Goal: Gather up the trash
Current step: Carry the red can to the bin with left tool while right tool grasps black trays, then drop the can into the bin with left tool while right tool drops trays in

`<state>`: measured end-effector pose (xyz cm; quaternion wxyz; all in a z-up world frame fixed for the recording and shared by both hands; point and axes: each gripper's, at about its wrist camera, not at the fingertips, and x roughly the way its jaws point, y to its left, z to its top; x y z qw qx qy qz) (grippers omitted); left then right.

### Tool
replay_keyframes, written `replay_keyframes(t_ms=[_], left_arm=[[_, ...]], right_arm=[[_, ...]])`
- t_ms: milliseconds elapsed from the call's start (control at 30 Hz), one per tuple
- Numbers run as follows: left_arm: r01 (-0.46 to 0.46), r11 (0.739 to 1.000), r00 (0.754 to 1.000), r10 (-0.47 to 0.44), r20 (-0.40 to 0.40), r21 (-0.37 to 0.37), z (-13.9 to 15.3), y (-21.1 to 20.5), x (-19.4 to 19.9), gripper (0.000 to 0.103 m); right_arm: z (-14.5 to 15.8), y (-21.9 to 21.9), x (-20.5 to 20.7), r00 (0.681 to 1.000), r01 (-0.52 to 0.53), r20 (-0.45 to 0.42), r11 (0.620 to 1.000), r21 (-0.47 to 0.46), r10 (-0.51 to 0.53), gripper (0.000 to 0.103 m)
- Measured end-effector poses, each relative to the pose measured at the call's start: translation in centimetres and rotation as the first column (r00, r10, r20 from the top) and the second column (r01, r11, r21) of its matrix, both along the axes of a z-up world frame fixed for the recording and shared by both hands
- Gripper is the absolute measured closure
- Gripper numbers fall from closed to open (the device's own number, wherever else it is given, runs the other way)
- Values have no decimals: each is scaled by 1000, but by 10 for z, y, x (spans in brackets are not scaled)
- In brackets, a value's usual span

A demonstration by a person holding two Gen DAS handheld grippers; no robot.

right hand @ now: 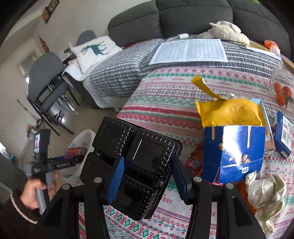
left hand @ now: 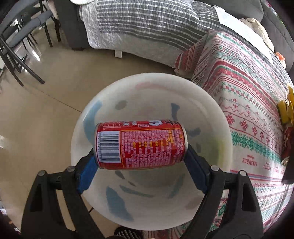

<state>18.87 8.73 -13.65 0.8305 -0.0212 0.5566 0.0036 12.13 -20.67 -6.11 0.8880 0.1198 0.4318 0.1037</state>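
My left gripper [left hand: 140, 147] is shut on a red drink can [left hand: 140, 145], held sideways by its two ends above the open mouth of a white bin [left hand: 128, 88] on the floor beside the table. My right gripper [right hand: 147, 176] is shut on a black plastic food tray [right hand: 136, 165] with several compartments, held above the patterned tablecloth [right hand: 165, 103]. The right wrist view also shows the left gripper [right hand: 55, 163] with the can [right hand: 75, 151] over the bin [right hand: 80, 139].
On the table lie a blue carton [right hand: 233, 152], a yellow padded envelope [right hand: 227, 112], crumpled paper [right hand: 264, 193], a small blue box [right hand: 283, 136] and a jar with oranges [right hand: 281, 90]. A sofa [right hand: 183, 16] with a striped quilt stands behind. Chairs [left hand: 16, 36] stand to the left.
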Motion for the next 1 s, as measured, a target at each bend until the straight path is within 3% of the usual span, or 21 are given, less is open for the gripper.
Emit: replay_keyframes(t_ms=[100, 200, 367, 633, 767, 1000], left_arm=[[-8, 1000, 1000, 8, -2, 28, 1, -2, 2, 14], [-22, 998, 1000, 21, 3, 62, 9, 1, -5, 5], [-74, 995, 997, 72, 41, 65, 32, 24, -29, 3], [-181, 979, 981, 173, 88, 96, 56, 73, -60, 3], [-191, 973, 978, 178, 108, 128, 60, 87, -66, 3], [-195, 974, 979, 186, 87, 113, 59, 101, -69, 3]], right_arm=[[-3, 6, 1, 1000, 0, -11, 1000, -12, 0, 50], [0, 13, 2, 1000, -4, -20, 1000, -28, 3, 50], [2, 38, 12, 998, -23, -61, 1000, -16, 22, 49], [4, 112, 40, 989, -116, -88, 993, 2, 115, 49], [2, 146, 57, 987, -134, -95, 991, -2, 133, 49], [-7, 187, 79, 981, -157, -111, 988, -2, 156, 48]])
